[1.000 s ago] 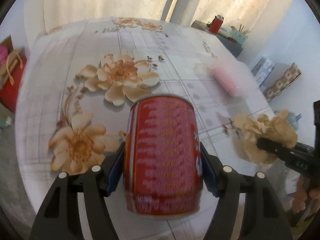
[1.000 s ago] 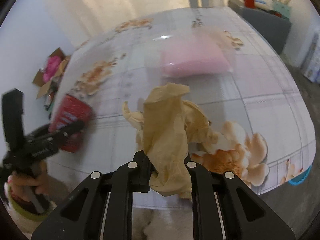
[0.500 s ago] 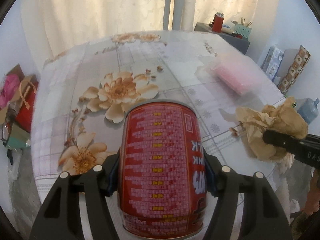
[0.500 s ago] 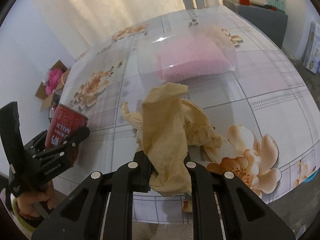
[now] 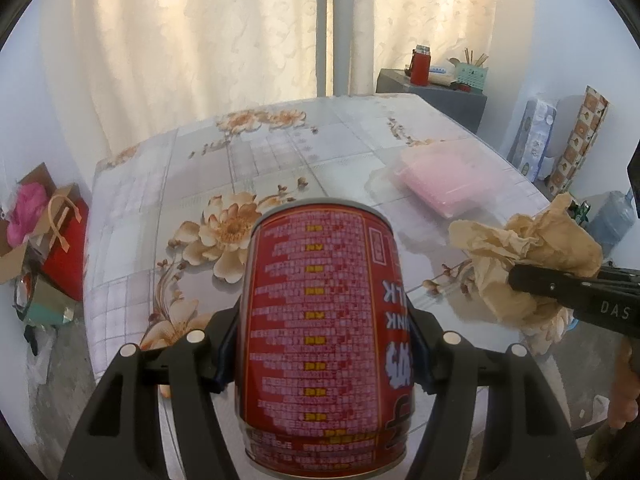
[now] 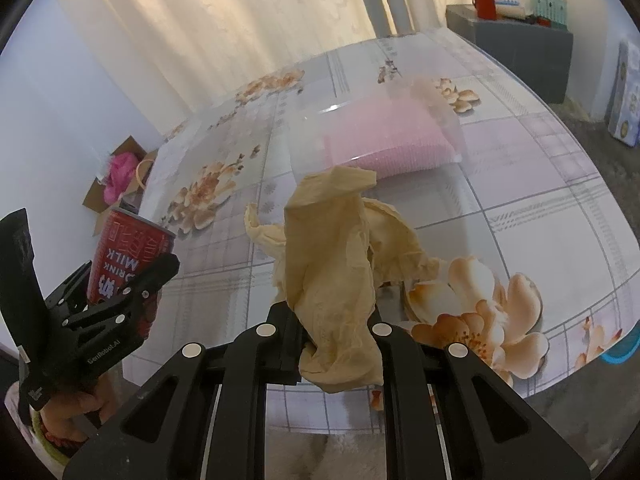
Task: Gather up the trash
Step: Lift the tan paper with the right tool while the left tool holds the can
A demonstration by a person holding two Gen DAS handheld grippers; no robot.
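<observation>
A red drink can (image 5: 324,332) with white and yellow print fills the lower middle of the left wrist view, and my left gripper (image 5: 325,354) is shut on its sides, holding it above the table's near edge. The right wrist view shows the same can (image 6: 128,256) at the far left in that gripper (image 6: 132,280). My right gripper (image 6: 334,334) is shut on a crumpled tan paper wad (image 6: 340,264), lifted over the floral tablecloth (image 6: 520,184). From the left wrist view the wad (image 5: 524,256) hangs at the right in the right gripper (image 5: 520,280).
A clear plastic box with a pink pad (image 6: 392,140) lies on the table beyond the wad. A cardboard box with pink stuff (image 5: 28,216) and a red bag (image 5: 66,248) sit on the floor at left. A grey cabinet (image 5: 436,92) stands by the curtain; a blue-rimmed basin (image 6: 624,350) shows below the right edge.
Both grippers have risen and tipped up with their loads, so more of the curtain and room shows. The can and the paper wad stay gripped.
</observation>
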